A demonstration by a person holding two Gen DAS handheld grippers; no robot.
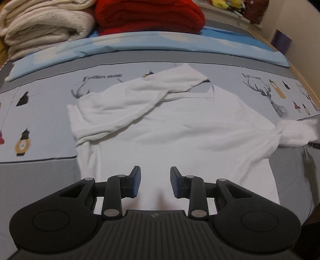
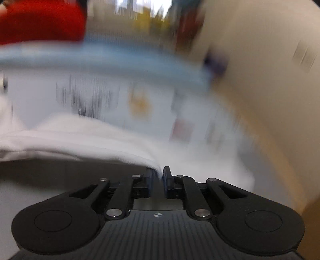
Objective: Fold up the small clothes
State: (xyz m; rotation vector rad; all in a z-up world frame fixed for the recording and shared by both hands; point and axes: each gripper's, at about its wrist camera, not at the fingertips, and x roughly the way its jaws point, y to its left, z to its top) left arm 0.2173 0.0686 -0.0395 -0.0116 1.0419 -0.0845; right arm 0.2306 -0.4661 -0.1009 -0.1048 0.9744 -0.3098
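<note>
**One sleeve folded, one in hand: shirt partly done**

One white shirt [image 1: 180,128] lies spread flat on the bed [image 1: 40,124], on a printed grey and pale blue cover. We note its collar end toward the far side, near the blue sheet [image 1: 140,46], and its hem toward the camera; the long axis runs near to far in the left wrist view.

Progress, in our judgement, is early to middle. The sleeve [image 1: 140,94] on the left side of that view is already laid across the chest, angled toward the collar. The opposite sleeve [image 1: 298,132] is bunched and drawn out sideways at the right edge. The body of the shirt has not yet been folded over.

The left claw [image 1: 155,182] hovers above the lower part of the shirt, jaws apart, holding nothing.

The right claw [image 2: 159,178] is clenched on white cloth [image 2: 100,140], which rises out from between its jaws. That view is heavily blurred, so we cannot confirm which part of the shirt it grips; we judge it likely to be the drawn-out sleeve.

Remaining, as we judge it: lay this second sleeve across, then fold the body lengthwise.

A cream blanket [image 1: 40,24] and a red blanket [image 1: 148,16] sit stacked at the far end of the bed, well apart from the shirt.
</note>
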